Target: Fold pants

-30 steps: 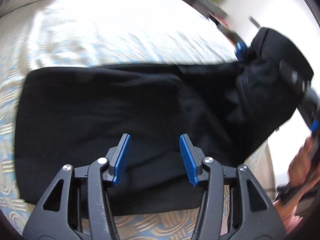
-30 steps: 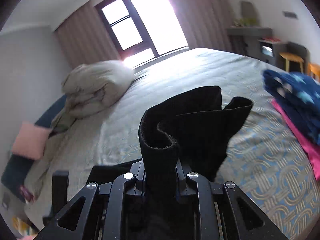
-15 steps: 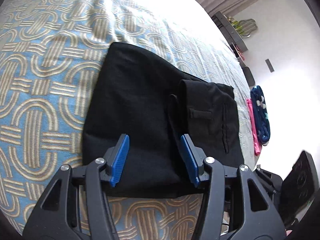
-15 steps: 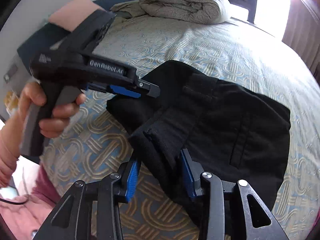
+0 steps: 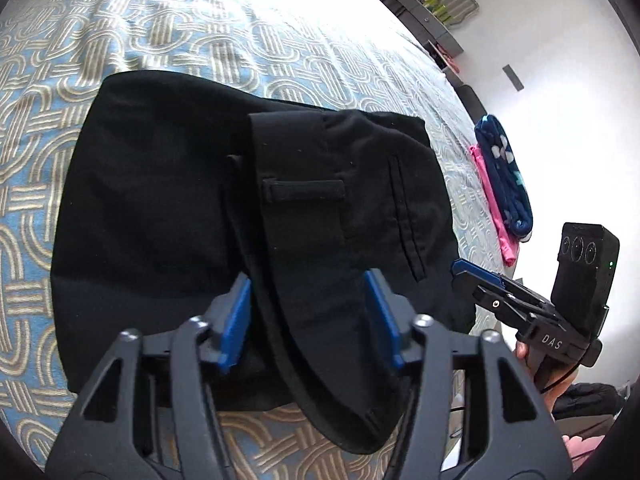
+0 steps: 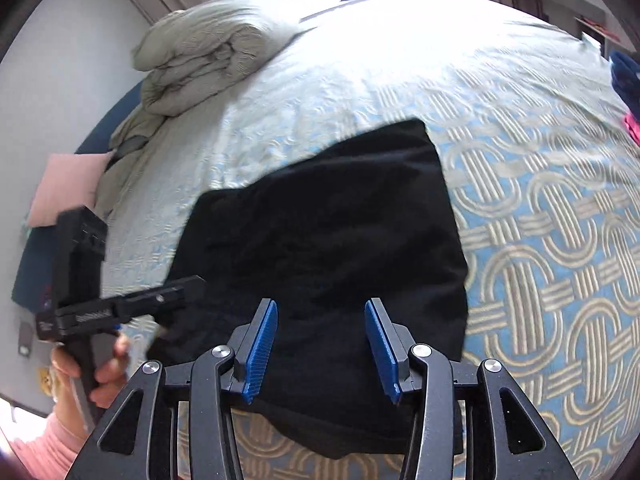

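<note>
The pants (image 5: 248, 216) are lying mid-frame on the bed (image 5: 200, 40), waistband running between the left gripper (image 5: 308, 320)'s closing, untouching pads; the right gripper (image 6: 320, 344) (just opening, empty) is hovering beside.

I'm seeing bare bed (image 6: 552, 208) lying open right of and beyond the folded black pants (image 6: 328, 240). A bundled duvet (image 6: 208, 52) is blocking the far left corner. Stacked blue and pink clothes (image 5: 505, 184) are sitting near the right edge. The other gripper (image 6: 188, 292) is crowding the pants' left side.
</note>
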{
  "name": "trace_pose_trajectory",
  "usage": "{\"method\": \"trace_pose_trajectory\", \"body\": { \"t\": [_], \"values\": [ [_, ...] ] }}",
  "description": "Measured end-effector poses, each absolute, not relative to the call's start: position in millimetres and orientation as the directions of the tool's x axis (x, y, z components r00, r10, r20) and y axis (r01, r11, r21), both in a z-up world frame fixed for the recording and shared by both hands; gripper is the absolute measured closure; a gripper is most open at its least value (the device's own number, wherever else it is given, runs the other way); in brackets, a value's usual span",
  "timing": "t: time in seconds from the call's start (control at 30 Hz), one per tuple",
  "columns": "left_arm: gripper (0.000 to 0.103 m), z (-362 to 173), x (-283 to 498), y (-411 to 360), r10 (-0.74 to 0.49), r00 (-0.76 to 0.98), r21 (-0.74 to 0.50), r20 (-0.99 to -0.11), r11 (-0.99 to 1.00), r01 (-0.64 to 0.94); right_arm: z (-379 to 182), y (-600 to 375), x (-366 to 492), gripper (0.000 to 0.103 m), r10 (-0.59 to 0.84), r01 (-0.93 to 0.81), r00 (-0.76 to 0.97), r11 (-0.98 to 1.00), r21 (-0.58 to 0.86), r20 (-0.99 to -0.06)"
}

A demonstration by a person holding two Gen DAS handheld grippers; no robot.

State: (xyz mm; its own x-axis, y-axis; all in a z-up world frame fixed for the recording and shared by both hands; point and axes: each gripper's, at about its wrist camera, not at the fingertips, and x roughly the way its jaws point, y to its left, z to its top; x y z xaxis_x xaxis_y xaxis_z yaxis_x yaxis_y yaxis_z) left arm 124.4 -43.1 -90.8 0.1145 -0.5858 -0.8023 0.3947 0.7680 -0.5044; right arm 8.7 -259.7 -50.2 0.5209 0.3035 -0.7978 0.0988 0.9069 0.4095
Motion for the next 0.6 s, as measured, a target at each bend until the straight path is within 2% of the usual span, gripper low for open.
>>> {"method": "trace_pose_trajectory", "body": {
  "t": [0.1,0.2,0.33,0.47,0.6],
  "values": [
    [0.068,-87.4,117.7,-53.5,-0.552,0.147,-0.447,-0.821,0.781,0.436,-65.5,-257.6,8.5,0.057,0.277,0.104,0.505,0.921,0.376,-0.817],
    [0.075,-82.9,115.0,-51.4,-0.555,0.167,-0.442,-0.815,0.782,0.44,-66.7,-246.9,10.7,0.056,0.224,0.076,0.507,0.95,0.302,-0.832],
    [0.086,-79.9,113.7,-48.6,-0.572,0.192,-0.458,-0.797,0.78,0.426,-67.5,-239.1,16.9,0.048,0.197,0.06,0.501,0.963,0.261,-0.842],
    [0.088,-73.8,110.7,-47.1,-0.563,0.218,-0.437,-0.797,0.786,0.437,-72.6,-236.5,21.3,0.047,0.197,0.061,0.509,0.963,0.264,-0.838],
    [0.088,-65.5,106.2,-55.5,-0.523,0.247,-0.362,-0.816,0.796,0.485,-70.0,-245.9,13.0,0.047,0.233,0.065,0.508,0.95,0.307,-0.829]
  ]
}}
